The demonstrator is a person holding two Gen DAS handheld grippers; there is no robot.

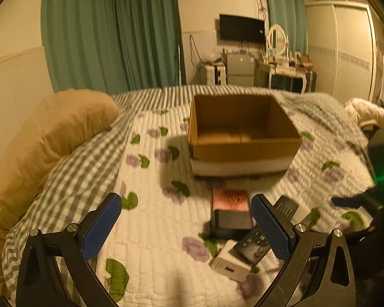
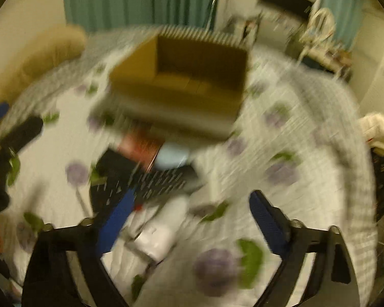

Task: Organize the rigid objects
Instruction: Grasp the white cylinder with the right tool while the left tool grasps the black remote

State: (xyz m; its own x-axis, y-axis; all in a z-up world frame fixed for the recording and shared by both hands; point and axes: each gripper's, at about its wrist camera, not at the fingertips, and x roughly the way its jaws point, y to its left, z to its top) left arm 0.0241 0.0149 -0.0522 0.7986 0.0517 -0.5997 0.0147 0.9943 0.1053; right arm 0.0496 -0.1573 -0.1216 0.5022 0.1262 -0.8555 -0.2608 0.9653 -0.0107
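Note:
An open cardboard box [image 1: 243, 151] stands empty on the quilted bed. In front of it lie a pink box [image 1: 230, 198], a black box [image 1: 230, 221], a dark remote [image 1: 253, 245], a white block [image 1: 230, 263] and a black card box [image 1: 286, 208]. My left gripper [image 1: 187, 202] hangs open above the quilt, with the pile by its right finger. The right wrist view is blurred. It shows the box [image 2: 181, 94], the pink box [image 2: 140, 145], the remote [image 2: 161, 181] and the white block [image 2: 158, 235]. My right gripper [image 2: 192, 199] is open over them and grips nothing.
A tan pillow [image 1: 51, 140] lies at the bed's left and white clothing [image 1: 366, 112] at its right edge. A pale blue object [image 2: 171, 156] sits beside the pink box. Green curtains, a TV and a dresser stand beyond the bed.

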